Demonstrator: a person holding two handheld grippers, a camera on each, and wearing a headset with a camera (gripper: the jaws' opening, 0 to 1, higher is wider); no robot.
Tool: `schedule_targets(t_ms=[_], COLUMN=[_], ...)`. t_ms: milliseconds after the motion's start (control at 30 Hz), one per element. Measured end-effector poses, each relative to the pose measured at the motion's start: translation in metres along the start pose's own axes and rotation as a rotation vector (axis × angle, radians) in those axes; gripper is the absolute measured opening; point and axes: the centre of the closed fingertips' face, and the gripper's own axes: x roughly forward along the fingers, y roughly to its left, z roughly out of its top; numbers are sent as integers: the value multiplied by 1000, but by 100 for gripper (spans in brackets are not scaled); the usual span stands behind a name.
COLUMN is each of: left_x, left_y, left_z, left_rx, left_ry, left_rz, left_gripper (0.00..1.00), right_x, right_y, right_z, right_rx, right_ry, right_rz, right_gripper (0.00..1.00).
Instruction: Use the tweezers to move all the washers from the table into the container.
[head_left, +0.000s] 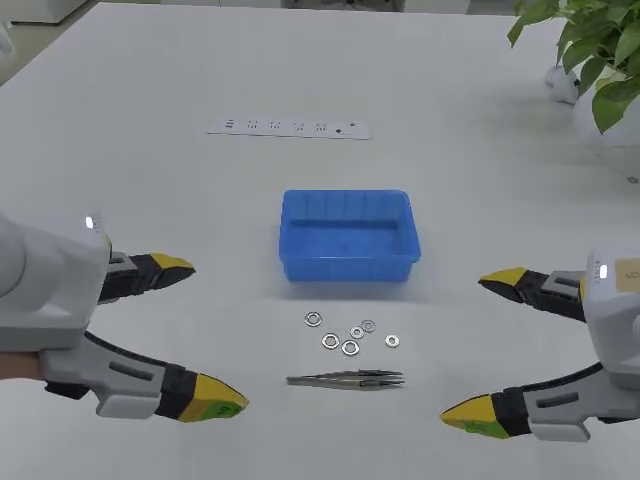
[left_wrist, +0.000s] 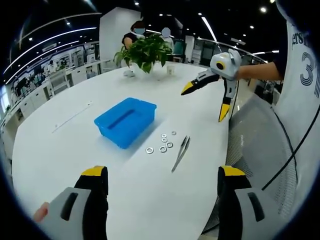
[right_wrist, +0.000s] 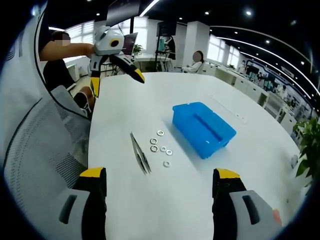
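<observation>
At the left of the head view, the left hand-held gripper hovers above the white table with its two yellow-tipped jaws spread wide apart and nothing between them. The jaws point inward, toward the middle of the table. Farther back, a narrow paper strip with small printed marks lies flat on the table.

In the middle sits the blue container, a shallow rectangular tub standing upright. Just in front of it, on the person's side, six small metal washers lie loosely clustered on the table surface, apart from the container wall. Nearer the person than the washers, the tweezers lie flat, running left to right, close beside the cluster. Washers and tweezers rest between the two grippers, well apart from each, and roughly level with the gap between each one's jaws.

At the right, the right hand-held gripper mirrors the other, with its jaws parted wide, holding nothing and aimed inward above the table. At the far right corner stands a leafy green plant.
</observation>
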Motion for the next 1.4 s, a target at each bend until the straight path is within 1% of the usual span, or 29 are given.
schedule_targets(t_ms=[267,733,933,1233,1300,1400], left_x=[3,5,4,5,4,4], left_y=[-1,-4,-3,-5,-5,-5], left_z=[-1,-2,2,-1,-1,1], left_rx=[-4,-8,-8,-4,4,-3], left_ry=[9,15,5,13,10,1], left_rz=[-12,-17,-13,-19,-16,-19], left_gripper=[96,95,94,94,93,92], right_x=[3,0,0,-1,-1,-1], right_y=[1,-2,-2,-2,-1,-1], right_z=[0,1,2,1,0,0], right_rx=[-3,3,2,-2,-4,-3], right_ry=[4,-5,-3,4,6,8], right_rz=[6,-16,-15,-18,-17,-15], right_gripper=[87,85,84,84,84,83])
